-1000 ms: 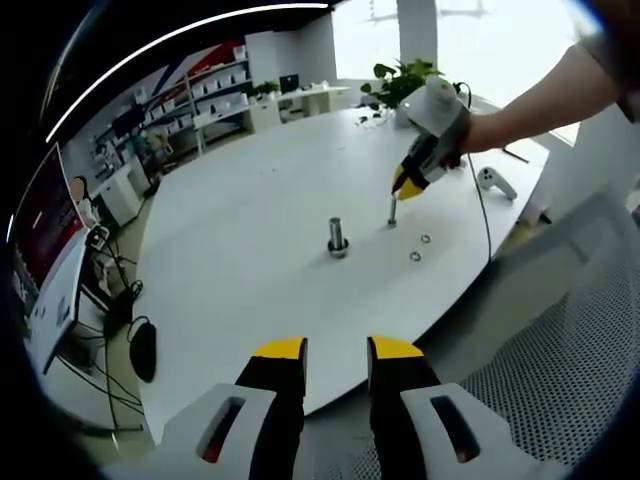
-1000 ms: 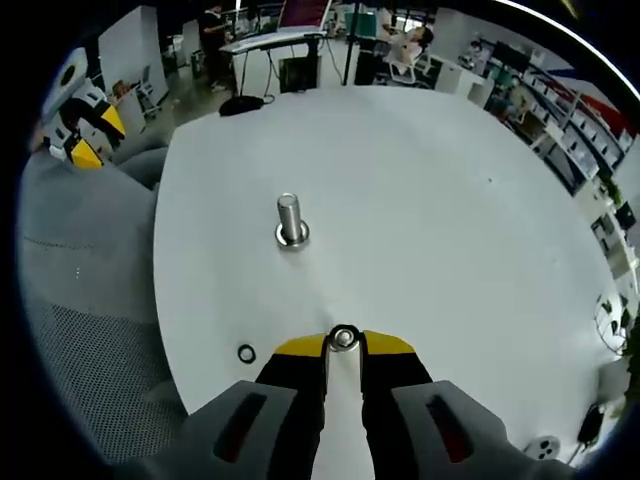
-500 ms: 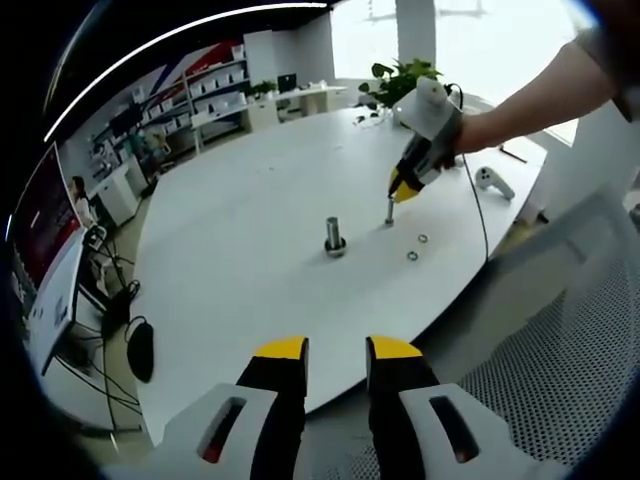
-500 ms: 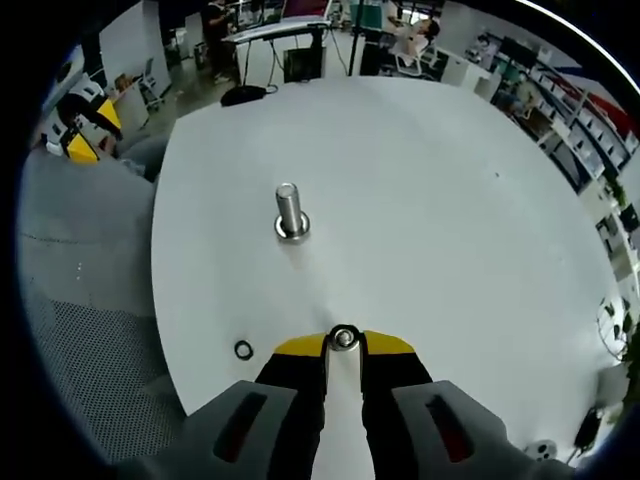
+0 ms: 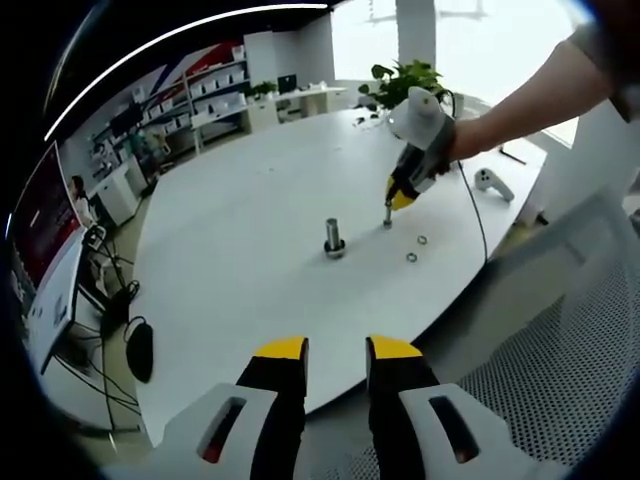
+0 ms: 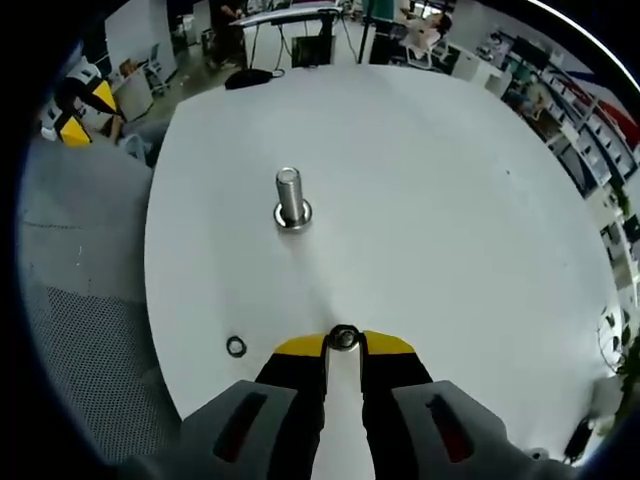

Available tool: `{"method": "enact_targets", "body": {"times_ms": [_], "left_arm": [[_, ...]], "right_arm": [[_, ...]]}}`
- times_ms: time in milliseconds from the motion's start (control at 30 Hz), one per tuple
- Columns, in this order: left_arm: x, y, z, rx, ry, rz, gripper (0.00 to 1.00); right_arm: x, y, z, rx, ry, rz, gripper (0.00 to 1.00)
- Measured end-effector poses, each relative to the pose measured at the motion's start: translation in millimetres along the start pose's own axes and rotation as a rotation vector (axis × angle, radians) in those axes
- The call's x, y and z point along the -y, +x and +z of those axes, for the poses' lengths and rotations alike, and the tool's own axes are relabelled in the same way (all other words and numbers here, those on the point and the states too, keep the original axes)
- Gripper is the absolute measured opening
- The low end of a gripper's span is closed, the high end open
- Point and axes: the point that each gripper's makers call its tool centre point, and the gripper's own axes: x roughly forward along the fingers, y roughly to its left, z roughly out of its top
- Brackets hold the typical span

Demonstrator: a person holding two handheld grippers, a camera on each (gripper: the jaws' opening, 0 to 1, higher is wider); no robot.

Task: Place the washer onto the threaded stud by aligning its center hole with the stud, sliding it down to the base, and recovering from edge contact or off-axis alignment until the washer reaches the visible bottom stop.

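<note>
The washer (image 6: 344, 338) sits pinched between the yellow tips of the right gripper (image 6: 343, 345), held above the white table (image 6: 450, 230) and well short of the threaded stud (image 6: 291, 197), which stands upright. A spare washer (image 6: 236, 346) lies near the table edge. The left gripper (image 5: 335, 350) hangs off the table, jaws slightly apart, holding nothing.

An open-plan office is showing: shelving units (image 5: 215, 85) lining the 11 o'clock wall, desks (image 6: 285, 15) standing at 12 o'clock.
</note>
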Motion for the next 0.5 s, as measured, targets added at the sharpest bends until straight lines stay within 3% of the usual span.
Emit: {"method": "enact_targets", "body": {"times_ms": [500], "left_arm": [[2.0,1.3,-2.2,-0.016,-0.001,-0.014,0.20]], "right_arm": [[3.9,27.1,-14.6,-0.053,0.009,0.022,0.14]]}}
